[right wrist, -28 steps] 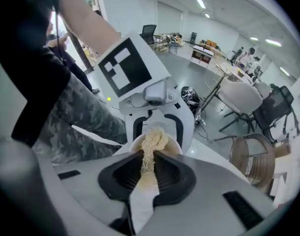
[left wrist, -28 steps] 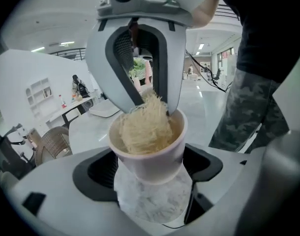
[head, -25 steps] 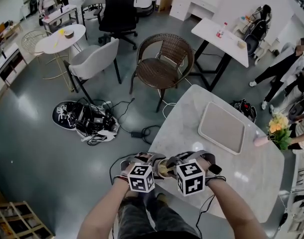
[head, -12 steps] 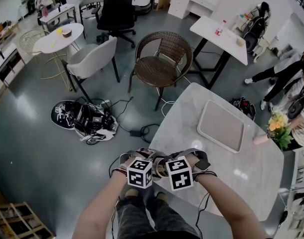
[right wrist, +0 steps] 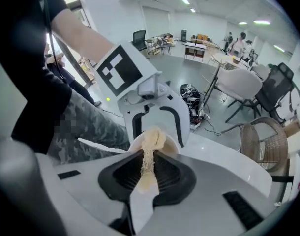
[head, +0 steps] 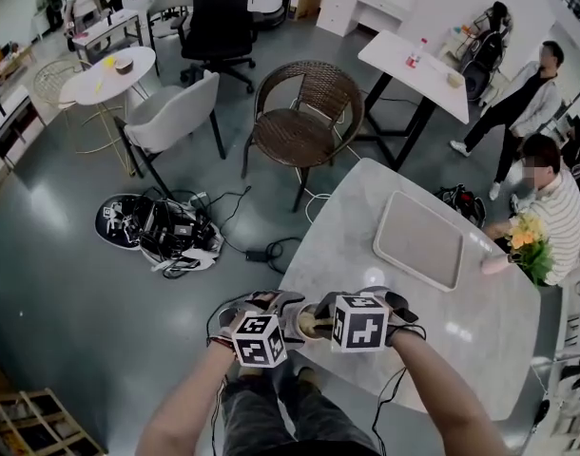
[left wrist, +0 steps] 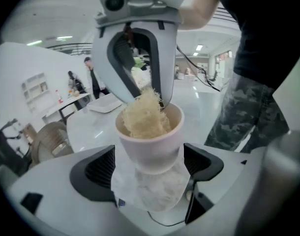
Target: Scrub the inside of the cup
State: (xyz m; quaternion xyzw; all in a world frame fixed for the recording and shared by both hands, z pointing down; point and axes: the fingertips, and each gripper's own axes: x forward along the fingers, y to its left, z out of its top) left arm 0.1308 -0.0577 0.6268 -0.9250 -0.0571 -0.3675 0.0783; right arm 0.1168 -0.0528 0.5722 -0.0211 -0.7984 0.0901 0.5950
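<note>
Head view and the two gripper views, one moment. You hold the left gripper (left wrist: 149,167) and the right gripper (right wrist: 147,173) close together at the near corner of the white marbled tabletop (head: 366,245), with their marker cubes side by side in the head view. The cup (left wrist: 150,144), a pale, plain vessel, stands between the left gripper's fingers (left wrist: 96,173). The dark ribbed pads press against its wall on either side, so this gripper is closed on the cup, and the mouth of the cup faces the right gripper. In the head view the cup lies between the two cubes, over the edge of the tabletop. You cannot tell from any view whether its base touches the surface. The right gripper's fingers (right wrist: 174,176) are drawn together on a scrubber (right wrist: 147,156), a straw-coloured fibrous pad pinched into a narrow strip between them. Its free end spreads out inside the mouth of the cup, where the left gripper view shows it as a rough tuft that rises a little above the rim and leans toward the far wall. Farther along the tabletop, well apart from the cup, lies a shallow rectangular tray (head: 418,240). Beyond it, at the far right edge, a bunch of yellow flowers (head: 530,240) stands just beside a seated person in a striped shirt (head: 556,207). A wicker chair (head: 304,112) stands on the grey floor past the far end of the tabletop.
</note>
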